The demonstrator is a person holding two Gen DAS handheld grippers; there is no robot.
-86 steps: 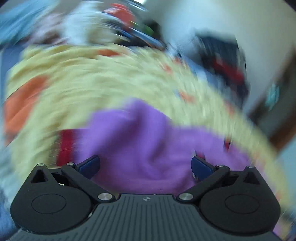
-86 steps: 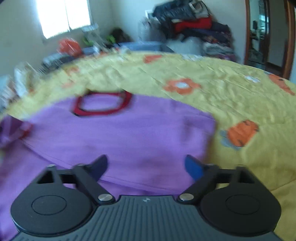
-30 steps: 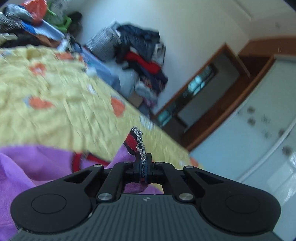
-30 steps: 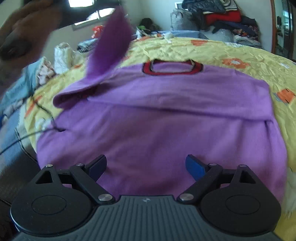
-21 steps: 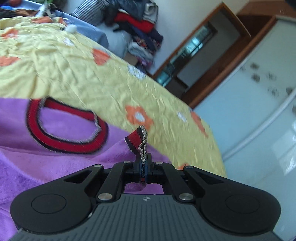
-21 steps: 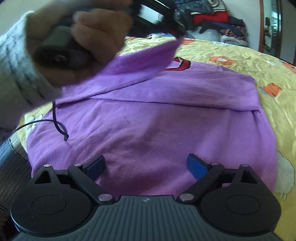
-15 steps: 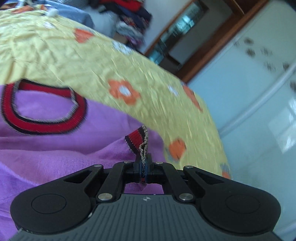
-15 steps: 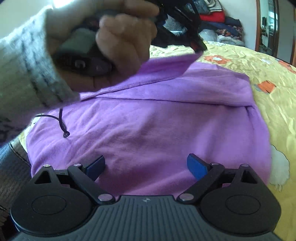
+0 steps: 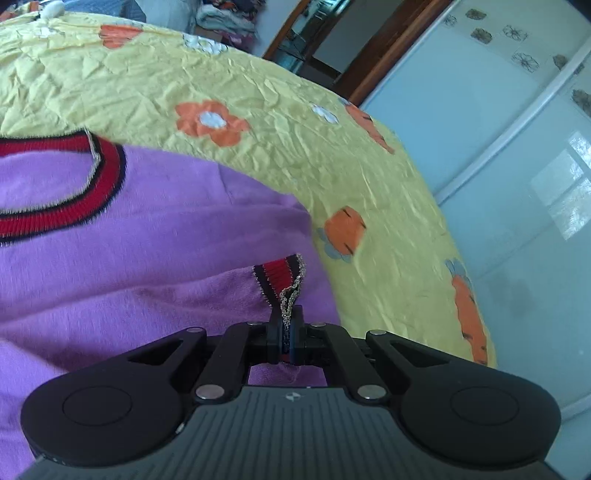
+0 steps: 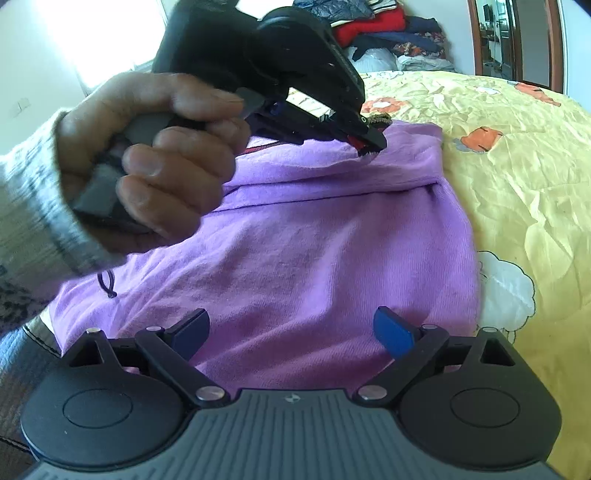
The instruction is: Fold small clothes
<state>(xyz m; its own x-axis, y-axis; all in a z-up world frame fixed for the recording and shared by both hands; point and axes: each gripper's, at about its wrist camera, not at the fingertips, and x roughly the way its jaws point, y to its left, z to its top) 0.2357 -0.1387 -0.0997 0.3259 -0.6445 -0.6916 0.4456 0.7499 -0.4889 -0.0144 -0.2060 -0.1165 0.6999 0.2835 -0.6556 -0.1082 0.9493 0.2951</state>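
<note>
A purple sweater (image 10: 314, 251) with a red and black collar (image 9: 74, 206) lies on the yellow flowered bedspread (image 9: 258, 96). My left gripper (image 9: 286, 332) is shut on the sweater's red striped sleeve cuff (image 9: 279, 280), and the sleeve lies folded across the body toward the right shoulder. In the right wrist view the left gripper (image 10: 369, 142) pinches that cuff low over the sweater's far right part, with a hand (image 10: 155, 158) on its handle. My right gripper (image 10: 291, 332) stands open above the sweater's near hem, nothing between its blue pads.
The bedspread (image 10: 517, 155) spreads to the right of the sweater. A pile of clothes (image 10: 388, 33) sits behind the bed by a doorway (image 10: 517, 37). Glass wardrobe doors (image 9: 517, 166) stand beyond the bed's right edge. A thin black cord (image 10: 107, 284) lies at the sweater's left edge.
The left gripper has carried the sleeve cuff across the sweater to the right and down, close to the body. The right gripper stayed open and shifted slightly along the hem.
</note>
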